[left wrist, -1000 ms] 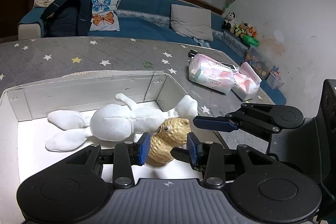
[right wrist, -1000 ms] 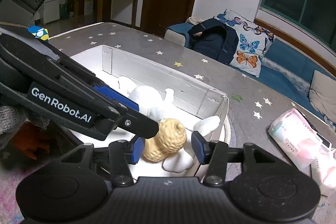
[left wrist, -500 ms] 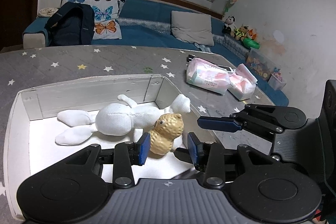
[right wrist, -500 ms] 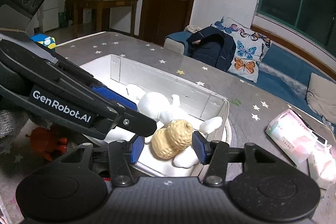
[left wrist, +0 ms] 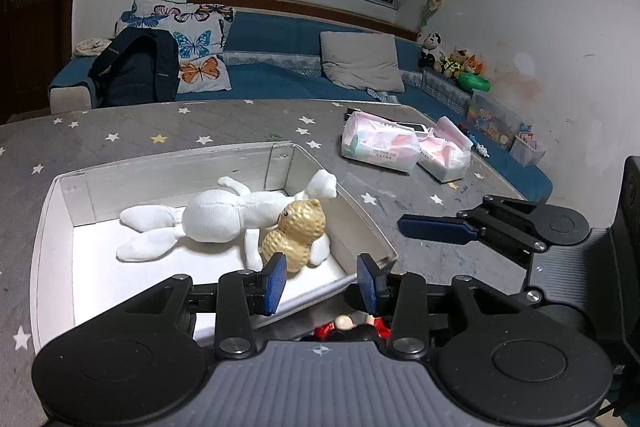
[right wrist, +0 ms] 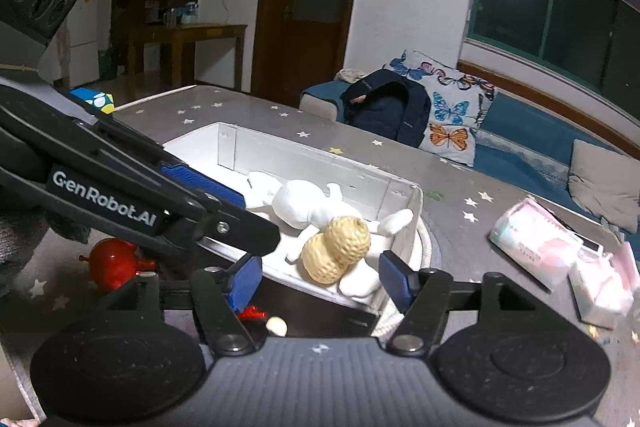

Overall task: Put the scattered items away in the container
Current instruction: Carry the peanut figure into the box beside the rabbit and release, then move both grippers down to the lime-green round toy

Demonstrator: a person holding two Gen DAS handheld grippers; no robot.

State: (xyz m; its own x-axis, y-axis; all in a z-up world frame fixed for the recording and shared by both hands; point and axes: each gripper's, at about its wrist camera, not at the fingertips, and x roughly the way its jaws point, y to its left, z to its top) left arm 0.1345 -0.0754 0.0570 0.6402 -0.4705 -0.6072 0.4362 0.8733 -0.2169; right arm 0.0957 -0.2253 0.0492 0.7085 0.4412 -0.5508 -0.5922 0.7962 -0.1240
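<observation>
A white open box (left wrist: 60, 227) stands on the grey star-patterned table. Inside it a white plush rabbit (left wrist: 224, 219) lies flat, with a tan peanut toy (left wrist: 298, 231) resting against it at the box's near right corner. My left gripper (left wrist: 321, 283) hovers open over the box's near rim with nothing between its pads. My right gripper (right wrist: 320, 281) is just short of the same corner, and its jaws are opening. The peanut toy (right wrist: 336, 249) lies beyond its tips, free of both pads. One right finger (left wrist: 436, 229) shows in the left wrist view.
A red round toy (right wrist: 112, 265) lies on the table left of the box. A small red-and-white figure (left wrist: 348, 325) sits under the grippers at the box's near wall. Two pink tissue packs (left wrist: 380, 147) and a phone lie far right. A white cord (right wrist: 426, 247) runs beside the box.
Both grippers have drawn back from the box and risen a little. The right jaws have spread apart, and the peanut toy now lies loose in the box against the rabbit.
</observation>
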